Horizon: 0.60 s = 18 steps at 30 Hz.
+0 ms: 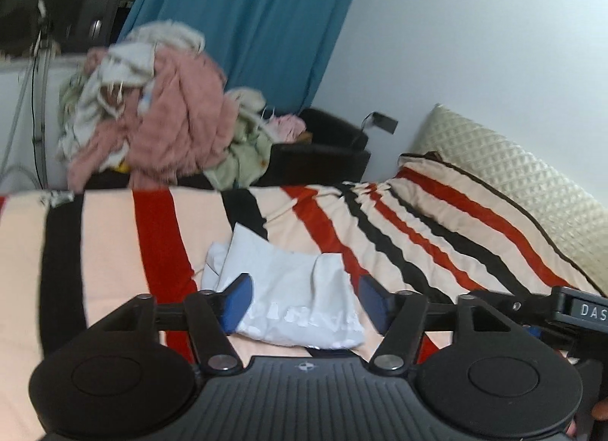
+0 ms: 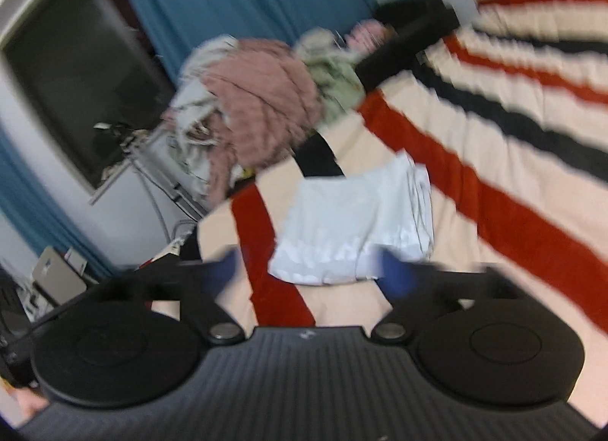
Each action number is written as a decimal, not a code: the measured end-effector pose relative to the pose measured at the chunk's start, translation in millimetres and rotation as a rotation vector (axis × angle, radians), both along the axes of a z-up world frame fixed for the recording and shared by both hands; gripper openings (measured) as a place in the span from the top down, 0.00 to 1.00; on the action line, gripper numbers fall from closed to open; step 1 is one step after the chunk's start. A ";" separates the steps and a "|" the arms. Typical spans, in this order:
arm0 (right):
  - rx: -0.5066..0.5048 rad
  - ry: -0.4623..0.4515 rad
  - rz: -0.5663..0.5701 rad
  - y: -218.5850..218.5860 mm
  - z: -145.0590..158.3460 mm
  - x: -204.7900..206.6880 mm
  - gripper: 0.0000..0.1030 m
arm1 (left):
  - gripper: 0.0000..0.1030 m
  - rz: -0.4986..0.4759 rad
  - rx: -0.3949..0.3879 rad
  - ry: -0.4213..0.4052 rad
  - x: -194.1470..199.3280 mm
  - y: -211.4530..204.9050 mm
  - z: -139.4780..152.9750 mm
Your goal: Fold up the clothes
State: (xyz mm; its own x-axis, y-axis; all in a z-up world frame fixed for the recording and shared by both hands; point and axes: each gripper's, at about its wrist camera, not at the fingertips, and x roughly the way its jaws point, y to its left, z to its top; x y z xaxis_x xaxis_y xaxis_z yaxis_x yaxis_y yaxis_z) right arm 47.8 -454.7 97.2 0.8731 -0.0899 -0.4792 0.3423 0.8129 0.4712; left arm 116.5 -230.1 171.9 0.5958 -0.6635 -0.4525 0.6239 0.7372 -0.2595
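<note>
A folded white garment (image 1: 292, 289) with faint lettering lies on the striped bed cover (image 1: 114, 243). My left gripper (image 1: 306, 302) hovers just above its near edge, open, blue pads apart with nothing pinched between them. In the blurred right wrist view the same white garment (image 2: 353, 220) lies flat ahead of my right gripper (image 2: 311, 273), which is open wide and holds nothing. A heap of unfolded clothes (image 1: 159, 110), pink, white and pale green, is piled at the far end of the bed; the same heap of clothes (image 2: 250, 102) shows in the right wrist view.
A quilted cream pillow (image 1: 513, 182) rests at the right against the white wall. A black box (image 1: 323, 152) sits beyond the bed beside a teal curtain (image 1: 247, 15). Part of the other gripper (image 1: 570, 311) juts in at the right edge. A dark window (image 2: 76, 72) is at left.
</note>
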 end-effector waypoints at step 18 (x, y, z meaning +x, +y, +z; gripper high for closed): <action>-0.322 -0.176 -0.004 93.4 -12.4 -104.9 0.11 | 0.00 0.083 0.017 -0.252 -178.4 96.6 16.2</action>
